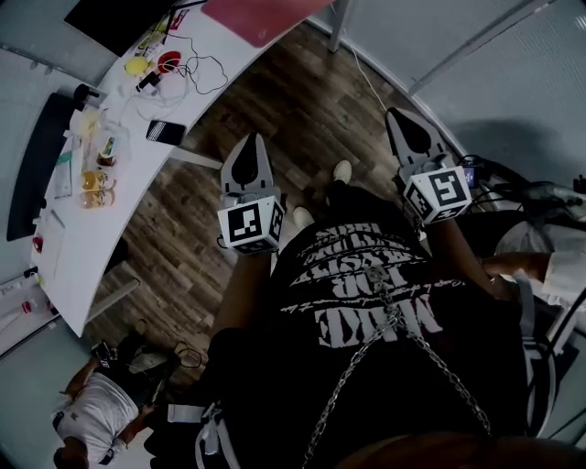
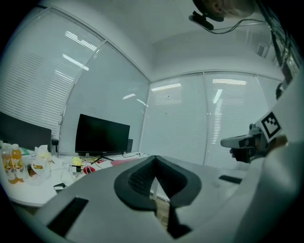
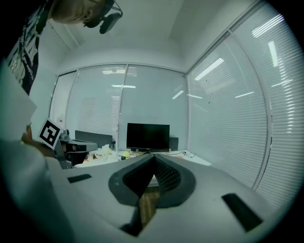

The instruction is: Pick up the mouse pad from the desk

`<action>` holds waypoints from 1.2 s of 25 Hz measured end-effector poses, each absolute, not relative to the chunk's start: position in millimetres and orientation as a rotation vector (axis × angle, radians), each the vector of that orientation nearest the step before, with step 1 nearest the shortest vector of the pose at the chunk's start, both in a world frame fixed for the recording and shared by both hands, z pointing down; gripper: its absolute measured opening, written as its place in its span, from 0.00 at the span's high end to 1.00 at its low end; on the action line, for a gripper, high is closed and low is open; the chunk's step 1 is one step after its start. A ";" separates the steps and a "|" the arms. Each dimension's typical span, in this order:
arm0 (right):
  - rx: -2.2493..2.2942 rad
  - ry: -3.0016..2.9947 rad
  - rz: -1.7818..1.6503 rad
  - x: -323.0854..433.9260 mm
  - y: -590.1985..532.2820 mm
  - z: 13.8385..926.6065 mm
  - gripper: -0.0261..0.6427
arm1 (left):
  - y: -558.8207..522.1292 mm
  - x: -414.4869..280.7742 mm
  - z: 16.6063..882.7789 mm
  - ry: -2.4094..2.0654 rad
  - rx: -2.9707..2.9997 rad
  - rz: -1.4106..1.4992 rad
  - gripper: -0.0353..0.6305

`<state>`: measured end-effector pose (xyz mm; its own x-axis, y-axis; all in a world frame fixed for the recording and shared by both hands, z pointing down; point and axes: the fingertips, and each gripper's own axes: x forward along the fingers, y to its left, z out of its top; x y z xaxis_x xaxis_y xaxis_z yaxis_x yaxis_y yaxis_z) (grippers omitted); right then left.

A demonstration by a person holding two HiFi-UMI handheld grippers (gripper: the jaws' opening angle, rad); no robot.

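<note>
The pink mouse pad (image 1: pixel 261 14) lies on the far end of the white desk (image 1: pixel 92 247), at the top edge of the head view; in the left gripper view the mouse pad (image 2: pixel 124 162) is a thin pink strip beside the monitor (image 2: pixel 102 134). My left gripper (image 1: pixel 250 137) (image 2: pixel 153 159) is shut and empty, held level over the wooden floor, well short of the desk. My right gripper (image 1: pixel 394 112) (image 3: pixel 153 156) is also shut with nothing in it, out to the right of the left one. Each gripper shows at the edge of the other's view.
On the desk lie a phone (image 1: pixel 166 131), juice bottles (image 1: pixel 96 188), cables, a red item (image 1: pixel 168 62) and a yellow one (image 1: pixel 136 65). A desk leg (image 1: pixel 337 23) stands beside the pad. One person (image 1: pixel 101 403) is on the floor at lower left, another (image 1: pixel 540 256) at right.
</note>
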<state>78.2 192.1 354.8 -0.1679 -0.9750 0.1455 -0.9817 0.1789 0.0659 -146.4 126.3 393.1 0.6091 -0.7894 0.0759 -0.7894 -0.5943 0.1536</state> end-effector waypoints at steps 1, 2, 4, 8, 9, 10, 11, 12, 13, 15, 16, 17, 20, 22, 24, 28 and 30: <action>1.917 -2.291 0.067 78.9 186.5 355.9 0.97 | 121.3 -146.6 393.8 -1.319 2.657 -0.001 0.94; 1.915 -2.296 0.072 79.8 180.4 356.9 0.97 | 116.6 -146.3 394.0 -1.324 2.655 0.001 0.94; 1.907 -2.309 0.090 83.9 165.4 358.8 0.97 | 104.5 -143.3 395.0 -1.340 2.655 0.014 0.94; 1.886 -2.330 0.146 95.4 128.0 376.5 0.97 | 70.1 -136.2 399.7 -1.375 2.639 0.043 0.94; 1.879 -2.335 0.162 98.3 118.2 380.2 0.97 | 61.9 -133.1 401.5 -1.379 2.633 0.052 0.94; 1.867 -2.343 0.168 101.7 107.6 382.7 0.97 | 53.5 -129.0 403.1 -1.384 2.629 0.064 0.94; 1.853 -2.352 0.165 106.4 96.4 384.1 0.97 | 45.0 -123.6 404.8 -1.391 2.624 0.079 0.94; 1.843 -2.358 0.159 112.8 85.2 384.6 0.97 | 36.9 -116.7 406.9 -1.395 2.618 0.092 0.94; 1.841 -2.360 0.157 121.2 74.7 384.4 0.97 | 29.4 -108.4 409.2 -1.394 2.612 0.099 0.94; 1.848 -2.361 0.155 139.0 54.2 382.6 0.97 | 14.1 -91.9 412.5 -1.385 2.605 0.101 0.94; 1.854 -2.364 0.158 146.0 43.5 382.3 0.97 | 5.3 -85.7 413.4 -1.380 2.606 0.104 0.94; 1.858 -2.368 0.171 152.1 32.9 383.6 0.97 | -4.3 -80.5 414.0 -1.378 2.606 0.111 0.94; 1.858 -2.370 0.274 171.0 2.0 390.9 0.97 | -35.5 -64.5 413.4 -1.384 2.593 0.119 0.94; 1.833 -2.360 0.272 183.1 -17.0 388.8 0.97 | -58.1 -52.1 409.6 -1.398 2.581 0.110 0.94; 1.790 -2.347 0.182 193.6 -31.1 382.9 0.97 | -76.5 -38.7 406.4 -1.407 2.574 0.098 0.94; 1.750 -2.366 0.121 216.8 -60.2 371.9 0.97 | -109.8 -13.4 409.1 -1.433 2.555 0.102 0.94; 1.746 -2.377 0.113 231.5 -78.9 365.7 0.97 | -128.4 0.7 410.3 -1.452 2.535 0.105 0.94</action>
<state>231.5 -78.9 365.7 -0.2883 -0.9370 0.1973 -0.9515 0.3035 0.0506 0.7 -128.4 410.3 0.5102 -0.8433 0.1689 -0.8589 -0.4890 0.1524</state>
